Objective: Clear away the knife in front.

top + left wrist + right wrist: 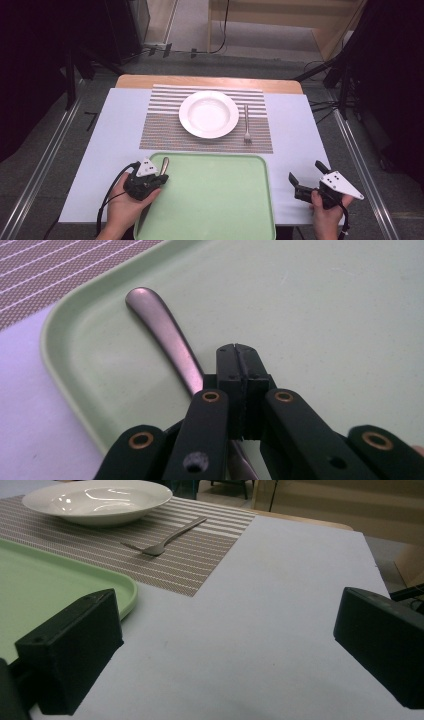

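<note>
Cutlery handle (161, 335), a slim piece of dull steel with a rounded, flared end, lies at the near left corner of the green tray (325, 305), its working end hidden under the left claw (236, 351). Whether it is a knife or a spoon cannot be told. It looks rigid, light and smooth, so it will likely slip or pivot if pinched at one end; the narrow neck, nearer its balance point, seems the safer hold, with the pads across the flat faces. In the left claw's own view the jaws are pressed together above the neck, and whether the metal is caught between them is not clear.

From the high view the left claw (161, 178) sits over the tray's left edge. Beyond the tray (215, 200), on the striped placemat (165, 132), stand a white plate (209, 114) and a fork (246, 124) just to its right. The right claw (306, 176), jaws wide apart and holding nothing, hovers over the bare table (292, 130), well apart from the tray.
</note>
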Motion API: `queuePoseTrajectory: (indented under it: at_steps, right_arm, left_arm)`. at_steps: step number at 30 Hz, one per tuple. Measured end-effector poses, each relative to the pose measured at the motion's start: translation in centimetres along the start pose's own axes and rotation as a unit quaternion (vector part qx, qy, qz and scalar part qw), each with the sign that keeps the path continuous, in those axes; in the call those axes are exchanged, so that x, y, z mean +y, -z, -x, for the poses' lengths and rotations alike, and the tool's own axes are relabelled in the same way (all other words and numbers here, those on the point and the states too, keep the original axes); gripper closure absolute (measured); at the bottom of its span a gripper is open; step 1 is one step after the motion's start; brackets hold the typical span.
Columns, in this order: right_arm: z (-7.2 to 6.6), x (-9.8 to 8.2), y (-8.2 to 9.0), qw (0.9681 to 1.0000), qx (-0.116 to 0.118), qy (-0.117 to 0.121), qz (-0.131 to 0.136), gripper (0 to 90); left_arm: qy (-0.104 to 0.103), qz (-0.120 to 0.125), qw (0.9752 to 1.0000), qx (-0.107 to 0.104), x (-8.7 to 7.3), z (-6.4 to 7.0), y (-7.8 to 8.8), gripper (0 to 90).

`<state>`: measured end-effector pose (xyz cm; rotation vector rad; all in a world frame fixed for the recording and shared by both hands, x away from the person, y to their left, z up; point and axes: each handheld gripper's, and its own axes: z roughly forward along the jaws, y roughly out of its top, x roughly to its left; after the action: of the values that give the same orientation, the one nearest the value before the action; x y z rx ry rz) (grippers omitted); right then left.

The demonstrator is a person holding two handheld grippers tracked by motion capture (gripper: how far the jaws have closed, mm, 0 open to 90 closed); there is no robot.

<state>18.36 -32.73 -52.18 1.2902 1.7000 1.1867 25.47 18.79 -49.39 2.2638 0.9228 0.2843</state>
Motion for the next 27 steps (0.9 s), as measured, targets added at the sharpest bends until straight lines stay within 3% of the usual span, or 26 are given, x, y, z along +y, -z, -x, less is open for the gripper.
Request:
queuePoseTrajectory:
  at_steps: [9, 11, 13, 16, 18, 21, 24, 26, 27]
  right_arm:
    - [0.0, 0.0, 0.0, 1.0000, -0.001, 0.003, 0.001, 0.0]
    - [0.0, 0.0, -0.1, 1.0000, 0.000, 0.004, 0.001, 0.0]
    - [0.0, 0.0, 0.0, 1.0000, 0.000, 0.004, 0.002, 0.0]
    - [0.0, 0.0, 0.0, 1.0000, 0.000, 0.001, 0.000, 0.0]
    - [0.1, 0.0, -0.1, 0.9999, -0.003, 0.010, 0.006, 0.0]
    - [0.1, 0.0, -0.1, 1.0000, -0.003, 0.006, 0.003, 0.0]
    - [0.0, 0.0, 0.0, 1.0000, 0.001, -0.003, -0.001, 0.0]
    - [0.1, 0.0, -0.1, 1.0000, 0.004, -0.004, 0.000, 0.0]
    - [0.1, 0.0, -0.1, 1.0000, 0.006, -0.006, -0.002, 0.0]
  left_arm:
    - [0.019, 0.015, 0.9997, 0.008, -0.4, -1.1, 0.2, 88.9]
    - [0.015, 0.031, 0.9994, 0.001, -0.5, -1.4, 0.5, 88.7]
    - [0.016, 0.052, 0.9985, 0.006, -0.6, -1.5, 0.9, 79.4]
    - [0.032, 0.089, 0.9955, -0.010, -0.7, -2.2, 1.6, 65.9]
    - [0.040, 0.099, 0.9941, -0.017, -0.8, -2.8, 2.0, 55.8]
    - [0.060, 0.115, 0.9913, -0.021, -1.1, -3.6, 2.4, 47.6]
    - [0.075, 0.129, 0.9888, -0.004, -1.3, -4.1, 3.0, 33.9]
    - [0.080, 0.129, 0.9884, 0.005, -1.4, -4.5, 3.3, 13.0]
    - [0.079, 0.133, 0.9879, 0.008, -1.5, -4.6, 3.4, 8.0]
